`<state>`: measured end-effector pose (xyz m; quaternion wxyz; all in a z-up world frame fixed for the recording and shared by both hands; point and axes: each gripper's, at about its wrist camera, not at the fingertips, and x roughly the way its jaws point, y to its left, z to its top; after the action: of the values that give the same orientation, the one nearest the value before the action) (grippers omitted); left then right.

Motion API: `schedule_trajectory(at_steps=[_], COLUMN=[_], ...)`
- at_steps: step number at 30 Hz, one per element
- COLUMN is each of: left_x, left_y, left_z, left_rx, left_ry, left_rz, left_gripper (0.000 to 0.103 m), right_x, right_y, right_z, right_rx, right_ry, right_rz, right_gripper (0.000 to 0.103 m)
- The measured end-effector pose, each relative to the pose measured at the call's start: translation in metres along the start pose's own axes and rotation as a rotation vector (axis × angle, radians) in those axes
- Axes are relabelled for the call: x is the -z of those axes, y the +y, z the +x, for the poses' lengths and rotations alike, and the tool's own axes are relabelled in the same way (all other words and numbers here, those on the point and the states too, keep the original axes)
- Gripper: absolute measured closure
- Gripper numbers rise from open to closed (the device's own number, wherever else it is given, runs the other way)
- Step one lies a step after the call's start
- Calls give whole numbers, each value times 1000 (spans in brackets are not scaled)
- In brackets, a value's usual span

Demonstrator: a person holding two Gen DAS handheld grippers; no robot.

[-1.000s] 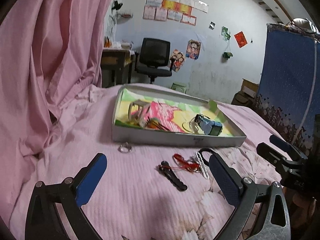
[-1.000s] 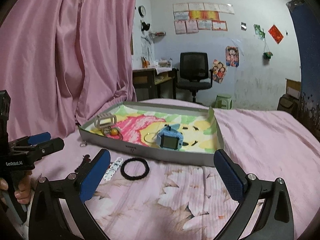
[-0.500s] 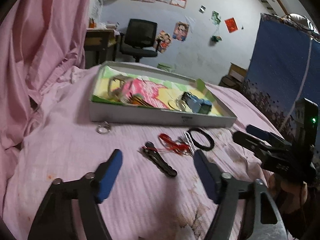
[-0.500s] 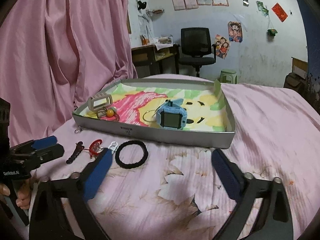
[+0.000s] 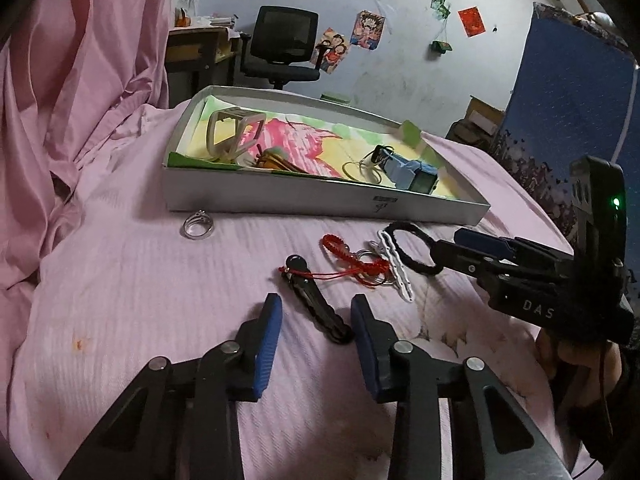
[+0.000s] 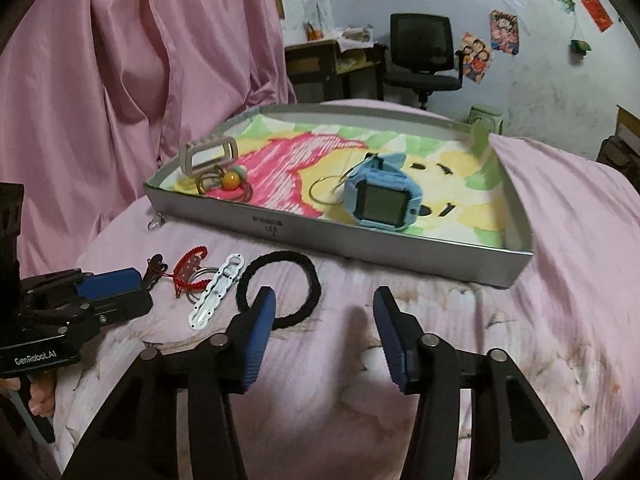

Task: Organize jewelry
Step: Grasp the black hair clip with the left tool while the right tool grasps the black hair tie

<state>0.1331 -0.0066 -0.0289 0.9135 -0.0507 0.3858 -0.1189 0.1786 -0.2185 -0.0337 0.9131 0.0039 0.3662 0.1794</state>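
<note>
A shallow grey tray (image 5: 280, 196) (image 6: 400, 240) lies on the pink bed, holding a blue watch (image 6: 382, 196), a beige frame (image 6: 208, 154) and rings. Loose on the bed in front of it lie a black hair clip (image 5: 316, 304), a red cord bracelet (image 5: 344, 256), a white clip (image 6: 218, 290), a black hair tie (image 6: 280, 284) and a silver ring (image 5: 197, 226). My left gripper (image 5: 316, 332) is open, its fingers either side of the black clip's near end. My right gripper (image 6: 324, 328) is open, its left finger over the hair tie's near edge.
A pink curtain (image 6: 120, 80) hangs along the left of the bed. A black office chair (image 6: 424, 52) and a desk (image 5: 200, 48) stand by the far wall. A blue patterned panel (image 5: 568, 92) stands at the right.
Both grippers have moved forward and down toward the loose items. Both jaws have narrowed. The left gripper now straddles the black clip; the right now reaches the hair tie.
</note>
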Motion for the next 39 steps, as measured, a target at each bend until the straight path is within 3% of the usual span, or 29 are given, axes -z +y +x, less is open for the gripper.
schedule_trajectory(at_steps=[6,11,20,39], left_x=[-1,-1,1,9], left_y=[0,4,1,-18], left_z=[2,2,-3,-40], left_rx=[-9,-8,-24,15], left_ry=[17,24,11,79], left_rz=[3,-19,-26,-78], left_gripper=[83,94,99,99], right_x=[-5,-2,2,21], right_y=[2,3,3,5], right_z=[11,16,14,-34], right_rx=[-11,-24,-30,-15], right_ry=[35,57,61,-30], right_rz=[4,8,12,18], right_gripper=[58,65,96,98])
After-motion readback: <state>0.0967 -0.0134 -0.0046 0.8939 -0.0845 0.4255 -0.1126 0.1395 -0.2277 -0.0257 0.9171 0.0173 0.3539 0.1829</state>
